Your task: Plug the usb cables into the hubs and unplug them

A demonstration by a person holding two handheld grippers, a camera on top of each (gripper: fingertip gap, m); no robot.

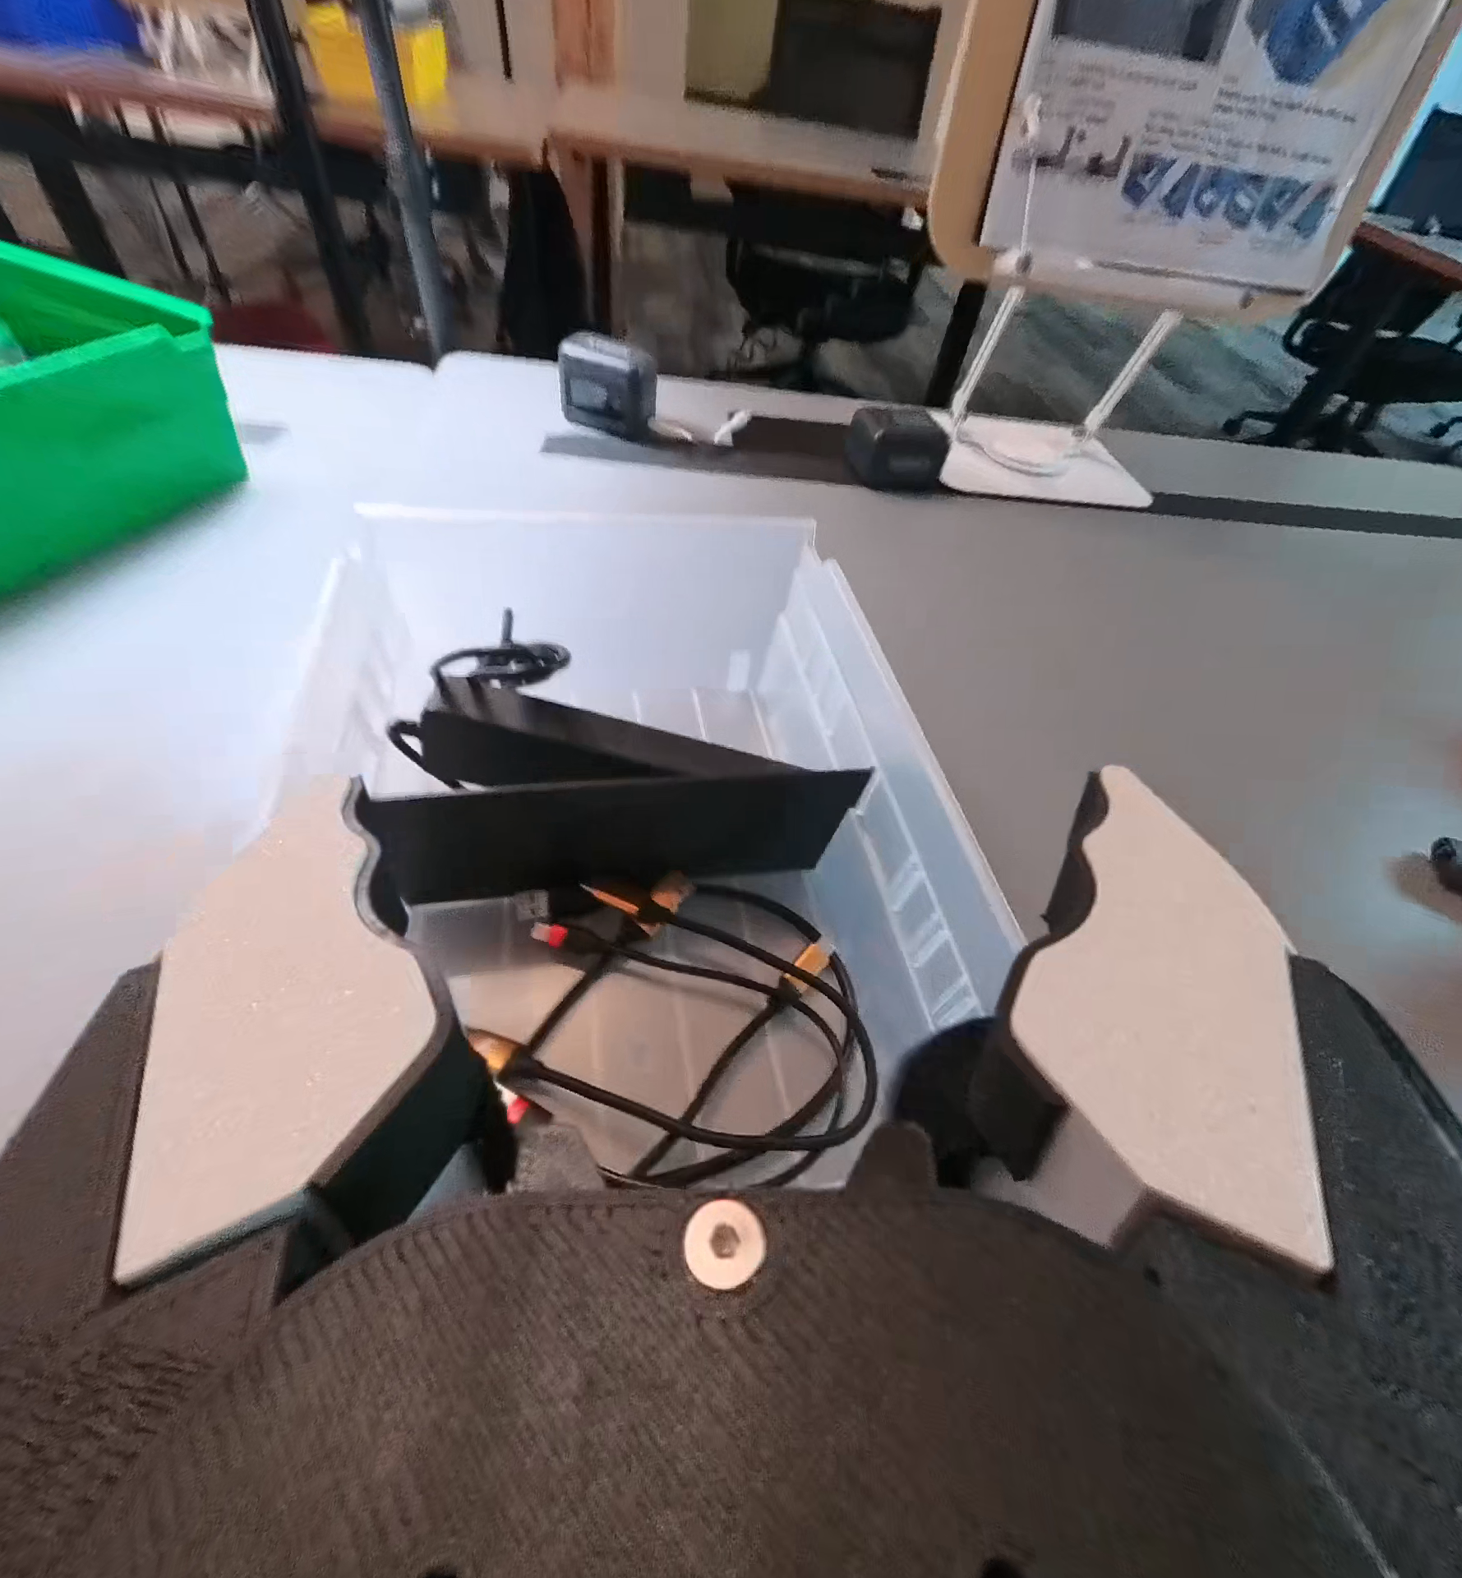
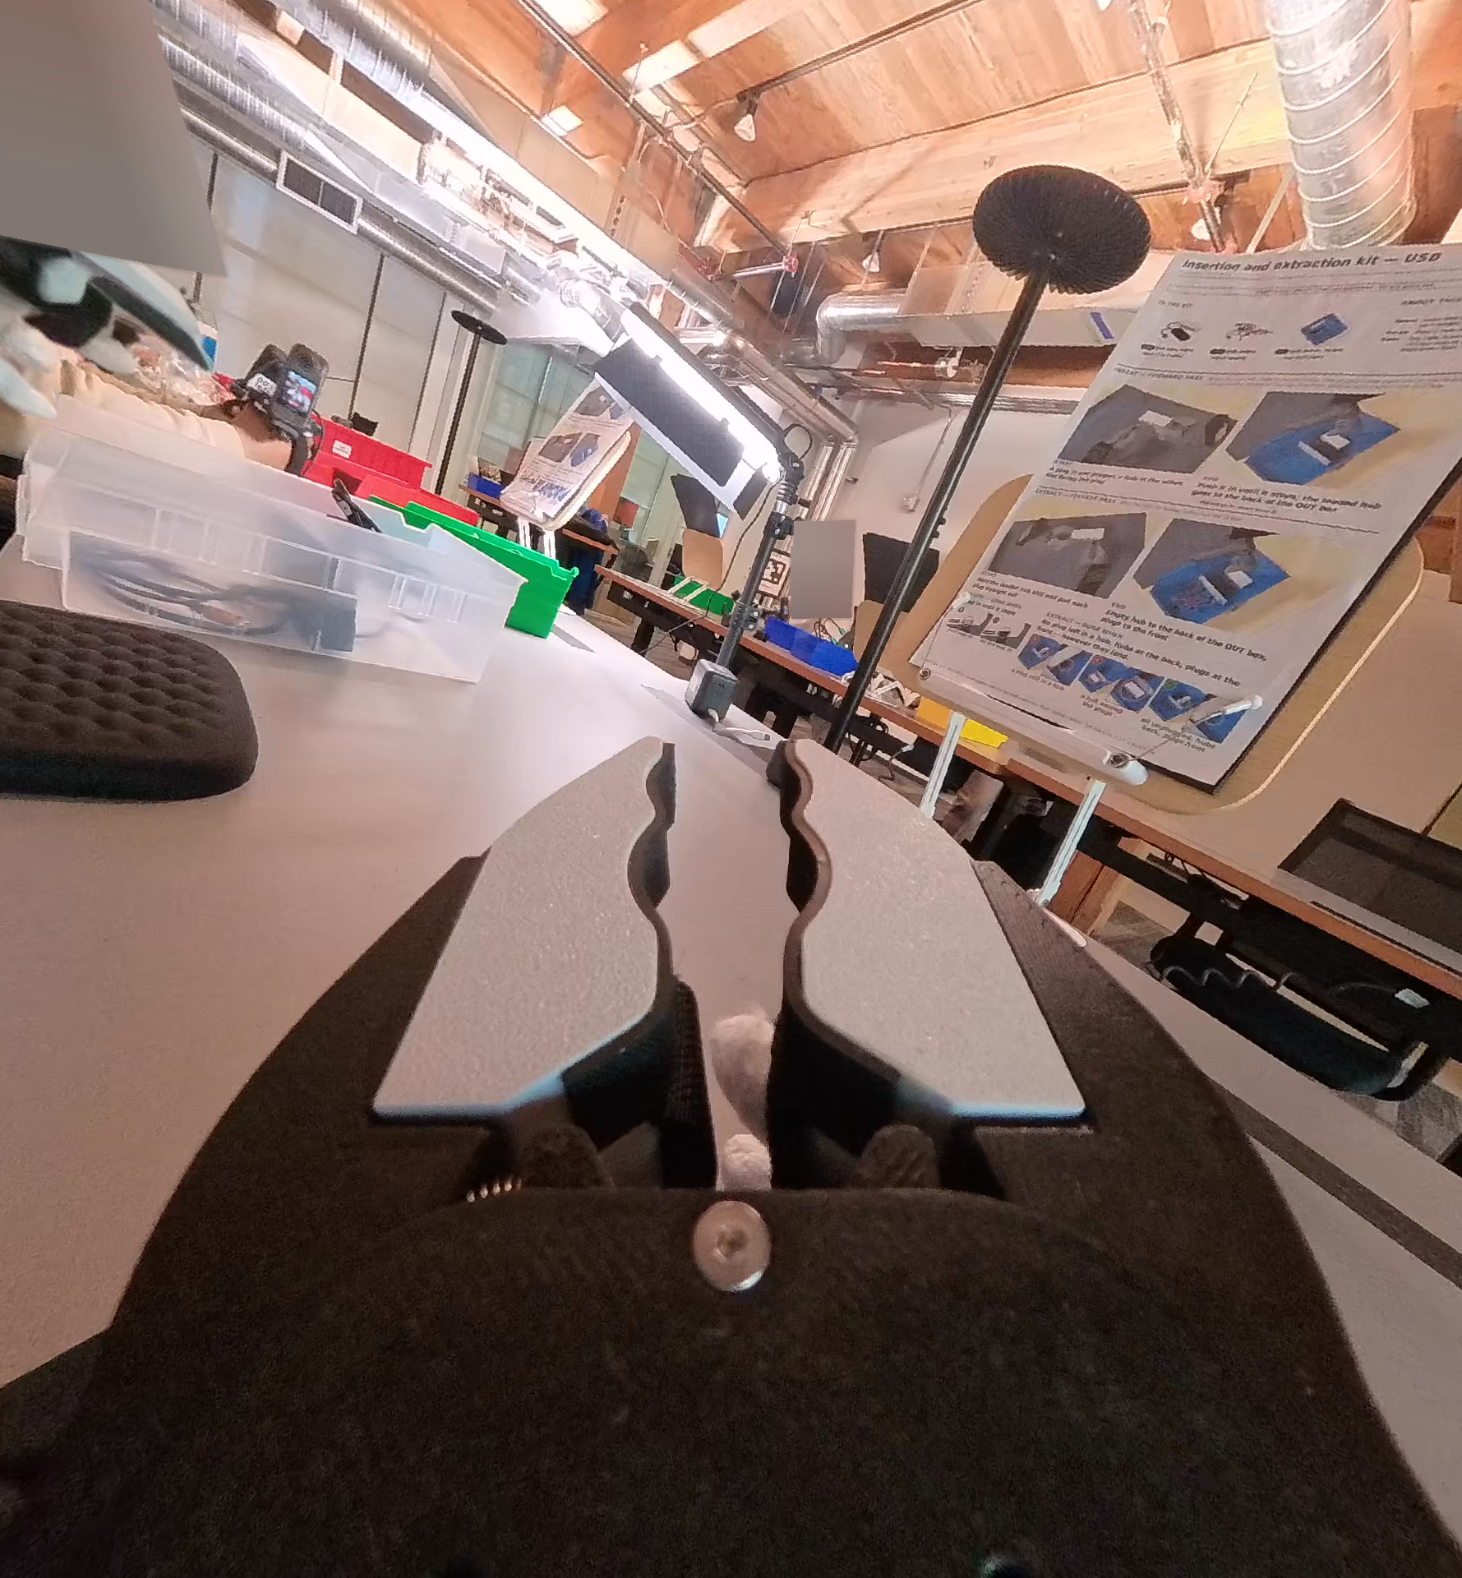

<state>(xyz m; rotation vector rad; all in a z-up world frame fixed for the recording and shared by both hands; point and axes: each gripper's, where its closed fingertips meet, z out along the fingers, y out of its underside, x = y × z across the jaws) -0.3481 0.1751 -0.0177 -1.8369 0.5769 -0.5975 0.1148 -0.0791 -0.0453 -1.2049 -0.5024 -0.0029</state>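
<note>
My left gripper (image 1: 723, 820) hangs over the clear plastic bin (image 1: 898, 854) with its jaws spread wide and nothing between them. The left finger (image 1: 283, 965) sits over the bin's near left edge; the right finger (image 1: 1171, 982) is outside the bin's right wall, over the grey table (image 1: 1137, 666). In the middle of the left wrist frame a black divider (image 1: 608, 832) crosses the bin at a slant. Behind it, toward the upper part of the bin, lie black usb hubs (image 1: 573, 739) with a coiled black lead (image 1: 501, 662). In front of the divider, in the lower centre of the frame, the usb cables (image 1: 761, 1050) lie loosely looped on the bin floor, their orange-and-gold plugs (image 1: 642, 909) bunched just under the divider. None of the cables is plugged into a hub, as far as I can see. A green bin (image 1: 87, 452) stands at the upper left, and an instruction sheet on a stand (image 1: 1171, 137) at the upper right.

My right gripper (image 2: 727, 768) lies low over the table (image 2: 198, 939), jaws narrow with only a slim gap, empty. In its view the clear bin (image 2: 266, 546) is at the centre left, well apart from the fingers, with a black padded mat (image 2: 87, 709) nearer at the left edge, and the instruction sheet (image 2: 1239, 504) at the right
</note>
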